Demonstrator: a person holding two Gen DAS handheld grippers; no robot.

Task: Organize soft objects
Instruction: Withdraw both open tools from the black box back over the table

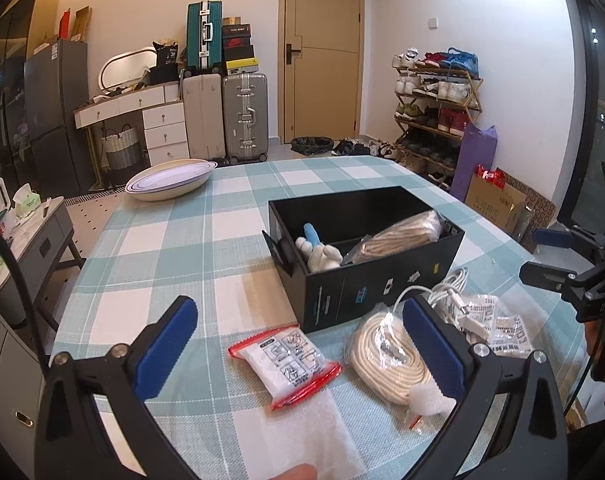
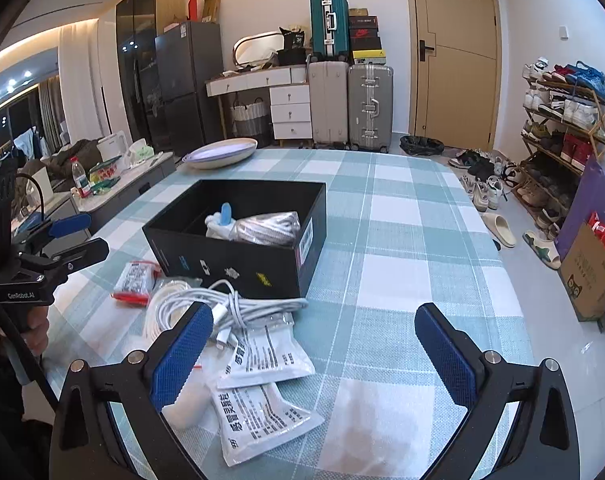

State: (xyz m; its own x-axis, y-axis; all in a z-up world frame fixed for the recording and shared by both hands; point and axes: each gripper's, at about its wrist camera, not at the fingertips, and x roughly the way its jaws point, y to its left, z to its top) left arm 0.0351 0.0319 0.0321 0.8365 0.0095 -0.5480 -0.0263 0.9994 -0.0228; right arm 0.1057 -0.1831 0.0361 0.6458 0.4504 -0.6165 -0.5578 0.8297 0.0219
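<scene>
A black box point(image 1: 382, 288) point(image 2: 238, 268) stands on the checked table and holds a white-and-blue plush toy point(image 1: 318, 252) point(image 2: 218, 220) and a bagged rope coil point(image 1: 402, 236) point(image 2: 268, 226). My left gripper point(image 1: 298, 344) is open above a red-edged white packet point(image 1: 286, 360) point(image 2: 136, 280), with a bagged cream rope coil point(image 1: 386, 356) by its right finger. My right gripper point(image 2: 314, 352) is open and empty above a white cable bundle point(image 2: 222, 308) point(image 1: 446, 288) and two white printed pouches point(image 2: 262, 352) point(image 2: 262, 416).
A white bowl point(image 1: 170, 178) point(image 2: 222, 154) sits at the table's far left edge. A clear foam sheet point(image 1: 302, 432) lies at the near edge. Suitcases, a drawer unit and a shoe rack point(image 1: 438, 112) stand beyond the table.
</scene>
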